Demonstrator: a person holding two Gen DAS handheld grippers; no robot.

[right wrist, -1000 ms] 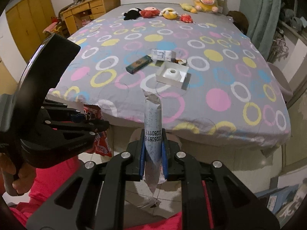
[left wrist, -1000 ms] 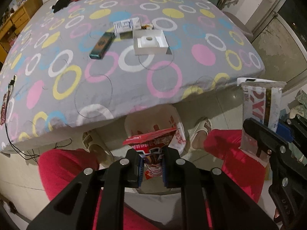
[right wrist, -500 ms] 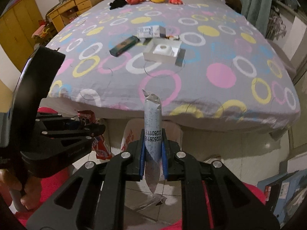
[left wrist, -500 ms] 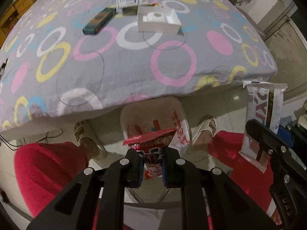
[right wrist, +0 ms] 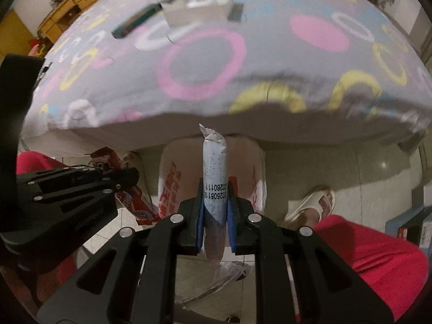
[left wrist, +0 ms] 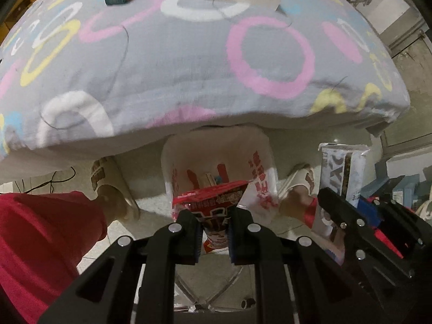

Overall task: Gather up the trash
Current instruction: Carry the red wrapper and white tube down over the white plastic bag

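Both wrappers sit right over the bin bag [left wrist: 216,162] at the bed's [left wrist: 189,75] foot edge, left tongs [left wrist: 214,232] clamped on the red wrapper [left wrist: 213,197], right tongs [right wrist: 215,216] pinching the white wrapper [right wrist: 214,167], but light film could flutter past the rim or cling on release.

You're in a home bedroom: a bed [left wrist: 189,67] with ring-patterned sheet ahead of your grippers, a wooden dresser [right wrist: 73,8] far left.
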